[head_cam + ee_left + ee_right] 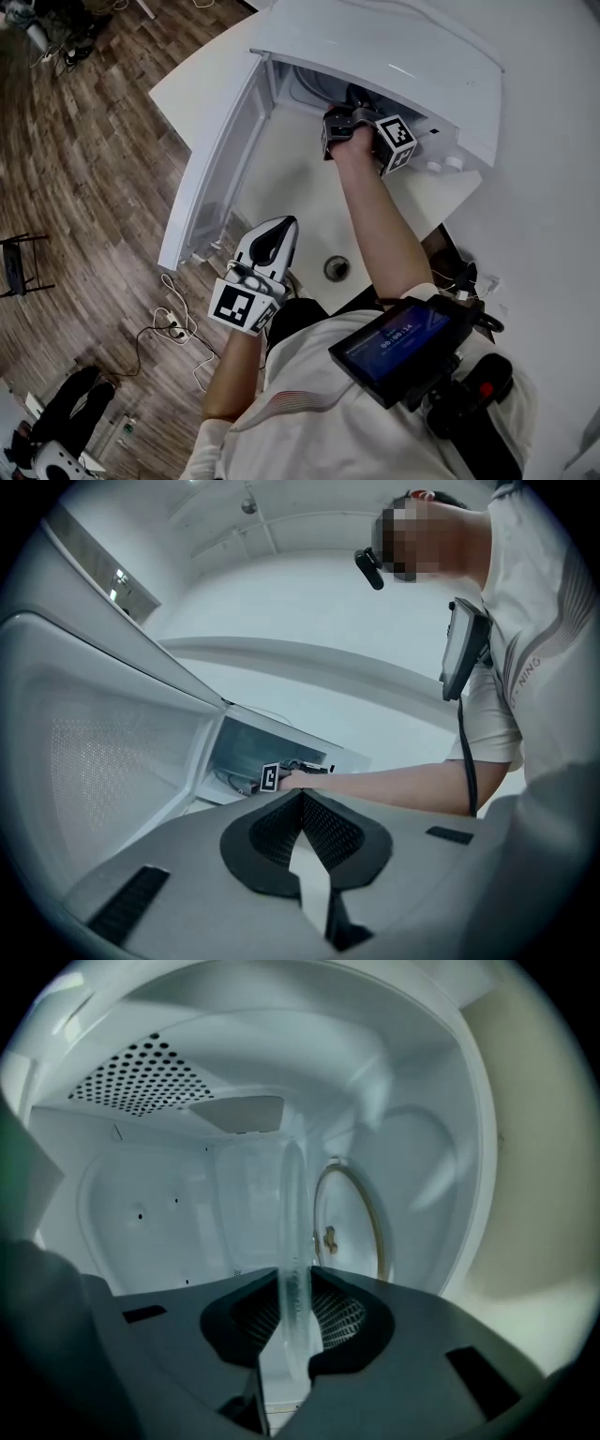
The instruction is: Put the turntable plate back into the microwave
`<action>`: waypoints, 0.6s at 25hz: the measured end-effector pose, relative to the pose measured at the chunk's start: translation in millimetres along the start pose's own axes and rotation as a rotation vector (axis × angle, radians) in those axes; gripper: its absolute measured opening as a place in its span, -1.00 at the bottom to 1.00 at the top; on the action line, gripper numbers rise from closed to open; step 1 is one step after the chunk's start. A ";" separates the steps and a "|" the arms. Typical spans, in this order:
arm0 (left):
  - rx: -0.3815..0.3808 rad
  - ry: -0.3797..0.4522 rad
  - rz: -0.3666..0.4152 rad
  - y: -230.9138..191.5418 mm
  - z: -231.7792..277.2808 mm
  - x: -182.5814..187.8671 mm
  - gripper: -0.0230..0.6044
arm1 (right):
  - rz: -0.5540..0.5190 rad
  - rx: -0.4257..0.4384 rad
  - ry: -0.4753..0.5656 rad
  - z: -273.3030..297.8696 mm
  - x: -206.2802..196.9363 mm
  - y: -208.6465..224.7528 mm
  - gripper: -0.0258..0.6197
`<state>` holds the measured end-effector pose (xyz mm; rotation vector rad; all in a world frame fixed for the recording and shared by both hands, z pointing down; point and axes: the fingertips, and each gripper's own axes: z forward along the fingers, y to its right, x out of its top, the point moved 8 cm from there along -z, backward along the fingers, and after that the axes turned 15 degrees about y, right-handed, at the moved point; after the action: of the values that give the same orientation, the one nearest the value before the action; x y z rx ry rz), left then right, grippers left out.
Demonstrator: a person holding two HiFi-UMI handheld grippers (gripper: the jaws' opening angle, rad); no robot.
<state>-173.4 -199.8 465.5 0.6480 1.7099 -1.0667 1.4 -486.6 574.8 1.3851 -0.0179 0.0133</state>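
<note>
The clear glass turntable plate [293, 1241] stands edge-on between the jaws of my right gripper [295, 1312], whose pads press on its rim. That gripper [349, 101] reaches into the cavity of the white microwave [375, 47]. In the right gripper view the roller ring [373, 1213] and the small drive hub [329, 1238] lie on the cavity floor just beyond the plate, which the rolled camera shows at the right. My left gripper [281, 227] hangs shut and empty in front of the microwave, its jaws [302, 797] meeting at the tip.
The microwave door [220, 159] swings wide open to the left, near my left gripper. On the white table [281, 169] in front lies a small round dark-ringed fitting [337, 268]. Cables [173, 328] trail on the wooden floor below.
</note>
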 end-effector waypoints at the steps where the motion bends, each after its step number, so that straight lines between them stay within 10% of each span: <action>1: -0.002 -0.001 -0.002 0.4 -0.3 -0.8 -0.89 | 0.000 -0.007 -0.008 0.2 -0.7 -0.4 -0.71; 15: -0.011 -0.008 -0.032 0.7 -6.8 -1.9 -0.89 | 0.090 -0.038 -0.254 -3.5 -15.8 2.1 -0.26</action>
<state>-175.2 -193.4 467.9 0.6111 1.7232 -1.0801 -14.3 -482.8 575.8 1.3394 -0.2913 -0.0878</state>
